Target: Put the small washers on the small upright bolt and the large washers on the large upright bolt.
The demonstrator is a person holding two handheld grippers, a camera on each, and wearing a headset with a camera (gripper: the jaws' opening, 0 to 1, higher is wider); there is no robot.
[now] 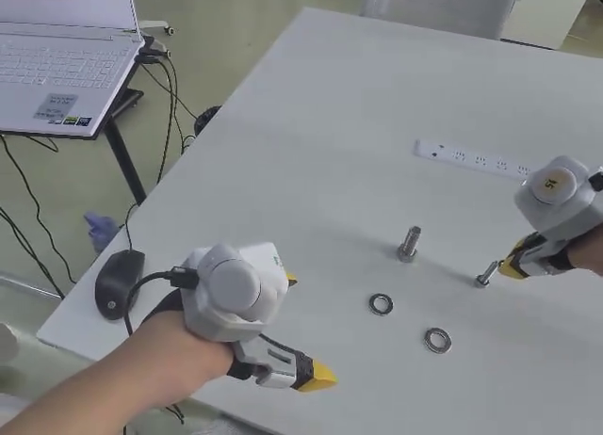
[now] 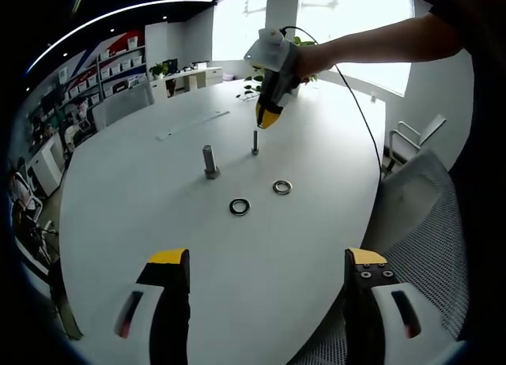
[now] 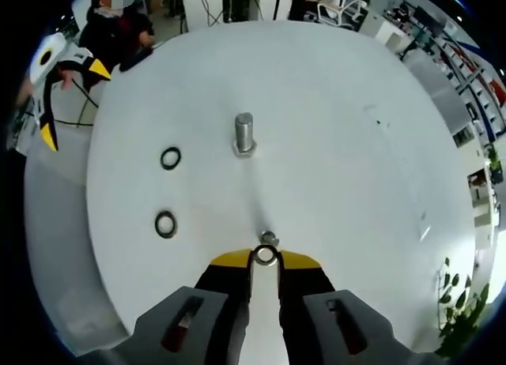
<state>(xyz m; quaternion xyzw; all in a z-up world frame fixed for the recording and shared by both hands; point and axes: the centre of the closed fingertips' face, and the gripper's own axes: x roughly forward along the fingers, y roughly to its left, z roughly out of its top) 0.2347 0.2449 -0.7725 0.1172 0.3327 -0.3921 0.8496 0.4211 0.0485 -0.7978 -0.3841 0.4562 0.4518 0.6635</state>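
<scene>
White counter (image 1: 311, 124): small washer (image 3: 265, 256) pinched in right tool (image 3: 266, 260), just over small bolt (image 3: 269, 238), not yet on. Left washer (image 1: 381, 304) & right washer (image 1: 437, 340) lie loose nr bare large bolt (image 1: 409, 244). Left tool (image 2: 267, 258) wide open, empty.

We see a white bench (image 1: 311, 124) over a pale green floor (image 1: 226, 30), an open laptop (image 1: 57, 63) on a stand (image 1: 122, 157) beside it, bright windows (image 2: 356, 25), wall shelves (image 2: 118, 61) and a mesh chair (image 2: 419, 215).
</scene>
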